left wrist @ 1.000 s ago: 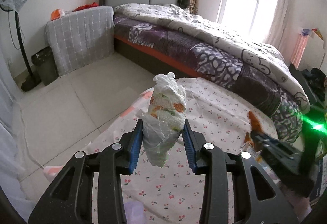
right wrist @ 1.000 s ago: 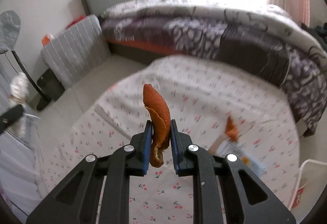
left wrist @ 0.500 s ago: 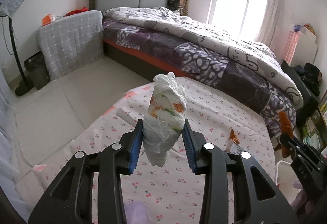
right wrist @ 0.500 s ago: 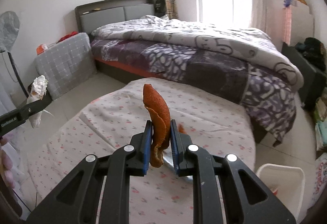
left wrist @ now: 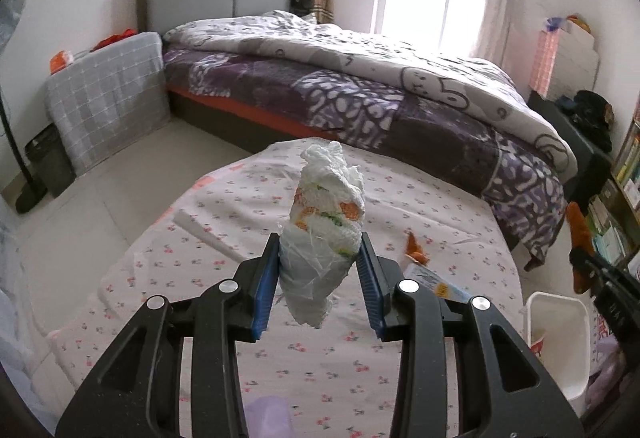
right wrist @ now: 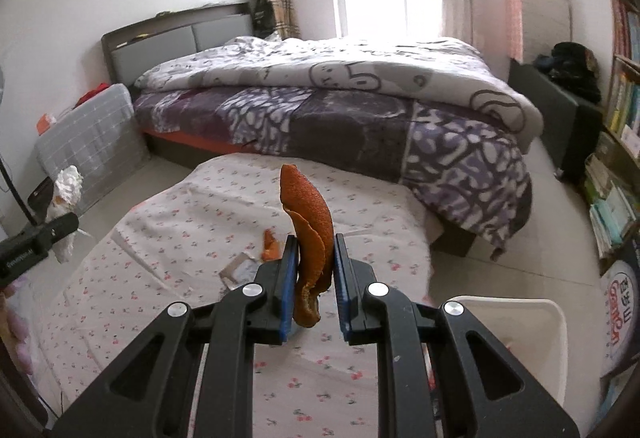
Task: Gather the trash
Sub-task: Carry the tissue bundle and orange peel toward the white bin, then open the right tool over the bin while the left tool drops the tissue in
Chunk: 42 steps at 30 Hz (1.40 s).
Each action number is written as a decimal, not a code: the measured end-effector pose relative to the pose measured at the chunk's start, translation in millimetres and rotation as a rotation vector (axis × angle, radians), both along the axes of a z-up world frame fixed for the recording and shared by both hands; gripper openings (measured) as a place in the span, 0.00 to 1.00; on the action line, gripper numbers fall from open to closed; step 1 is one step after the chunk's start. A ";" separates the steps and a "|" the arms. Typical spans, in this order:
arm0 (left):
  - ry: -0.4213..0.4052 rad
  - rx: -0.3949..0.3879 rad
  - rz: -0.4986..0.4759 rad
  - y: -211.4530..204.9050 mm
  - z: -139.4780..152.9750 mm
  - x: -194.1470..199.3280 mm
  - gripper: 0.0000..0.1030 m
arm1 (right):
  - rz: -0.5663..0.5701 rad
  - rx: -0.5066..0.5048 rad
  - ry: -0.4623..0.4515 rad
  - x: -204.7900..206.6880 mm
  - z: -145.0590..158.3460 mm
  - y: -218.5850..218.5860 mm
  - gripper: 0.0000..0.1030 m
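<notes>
Your left gripper [left wrist: 319, 260] is clamped on a crumpled white wad of tissue and plastic [left wrist: 325, 226], its blue pads pressing both sides; the wad stands upright above the fingers. Your right gripper [right wrist: 316, 266] is clenched on a curl of orange peel [right wrist: 308, 226], which also rises well above the fingertips.

Both hang over a low surface under a floral sheet [left wrist: 248, 222]. Still on the sheet: a small scrap of peel [left wrist: 414, 249] and a flat printed wrapper [left wrist: 434, 280], just beside each other — between the two grippers.

Edges: the sheet's far rim sits near the bed [left wrist: 360, 90]; bare tile floor [left wrist: 100, 178] lies open to the left. A white bin [right wrist: 520, 322] stands just off the sheet's right edge, directly beneath and right of your right gripper. Bookshelves [right wrist: 618, 158] close in the far right.

Against a second ago — both views have swung rightward: the bin, then unseen from the left and only at the frame edge from the right, now shows in both. Your right gripper has moved off the sheet's middle to its right edge. Both grips are unchanged.
</notes>
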<state>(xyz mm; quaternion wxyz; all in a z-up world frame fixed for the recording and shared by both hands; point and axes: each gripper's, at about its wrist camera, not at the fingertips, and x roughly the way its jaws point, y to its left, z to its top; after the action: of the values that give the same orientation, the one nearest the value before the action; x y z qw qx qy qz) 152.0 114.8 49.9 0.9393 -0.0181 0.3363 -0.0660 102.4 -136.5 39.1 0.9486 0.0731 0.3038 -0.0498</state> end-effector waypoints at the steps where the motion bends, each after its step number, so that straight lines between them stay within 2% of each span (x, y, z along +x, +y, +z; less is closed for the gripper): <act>1: 0.000 0.000 -0.005 -4.4 -0.5 0.3 0.35 | -0.007 0.003 -0.004 -2.0 1.7 -3.6 0.17; 15: 0.017 0.013 -0.157 -92.0 -14.7 -10.1 0.35 | -0.169 0.063 -0.007 -31.8 13.8 -82.5 0.17; 25: 0.034 0.028 -0.284 -153.5 -25.0 -25.6 0.35 | -0.324 0.103 0.043 -53.8 8.3 -145.3 0.17; 36: 0.046 0.039 -0.409 -213.6 -31.6 -50.2 0.35 | -0.432 0.146 0.104 -76.5 -0.8 -193.4 0.18; 40: 0.059 0.029 -0.456 -235.3 -32.5 -59.2 0.35 | -0.477 0.143 0.105 -87.7 -0.5 -207.1 0.21; 42: 0.075 0.021 -0.483 -244.9 -34.5 -63.0 0.35 | -0.497 0.139 0.102 -91.6 0.1 -211.6 0.32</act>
<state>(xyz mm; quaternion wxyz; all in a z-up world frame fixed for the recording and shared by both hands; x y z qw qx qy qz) 89.0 -130.1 15.5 0.8833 0.0699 0.3660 -0.2844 10.8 -348.1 39.2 0.8835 0.2077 0.3266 -0.2638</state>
